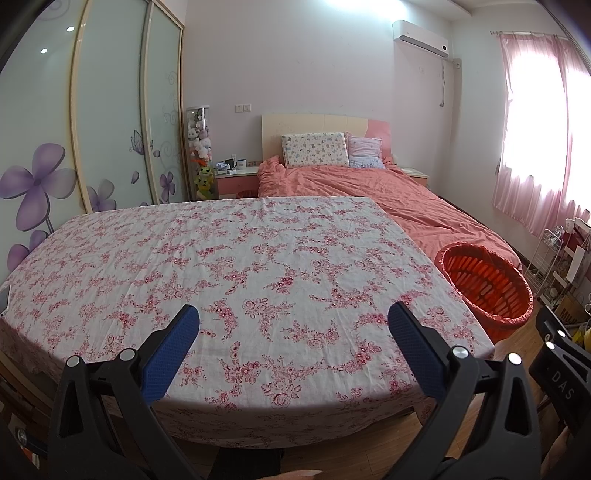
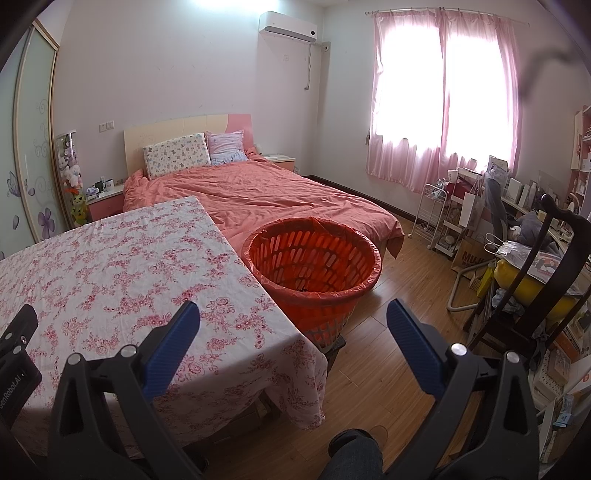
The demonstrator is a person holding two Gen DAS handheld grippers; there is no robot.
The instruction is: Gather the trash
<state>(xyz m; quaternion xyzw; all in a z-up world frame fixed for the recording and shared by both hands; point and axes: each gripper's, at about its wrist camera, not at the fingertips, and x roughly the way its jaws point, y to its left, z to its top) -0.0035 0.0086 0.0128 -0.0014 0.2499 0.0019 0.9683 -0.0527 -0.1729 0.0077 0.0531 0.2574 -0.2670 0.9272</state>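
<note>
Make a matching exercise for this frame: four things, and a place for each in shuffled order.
Things:
1. round orange plastic basket
2. floral-patterned white tablecloth
3. white wall air conditioner
4. floral rectangular pillow

Places:
A. high on the far wall
B. against the headboard
C. on the wooden floor beside the table
D. spread over the table

Pairs: 1-C, 2-D, 3-A, 4-B

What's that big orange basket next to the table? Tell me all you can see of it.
The orange basket is a round, slotted tub, plastic by the look of it, lined with a thin reddish bag folded over its rim. It stands upright on the wooden floor, close by the table's corner and the bed's foot. It looks nearly empty; something dark lies at the bottom.
</note>
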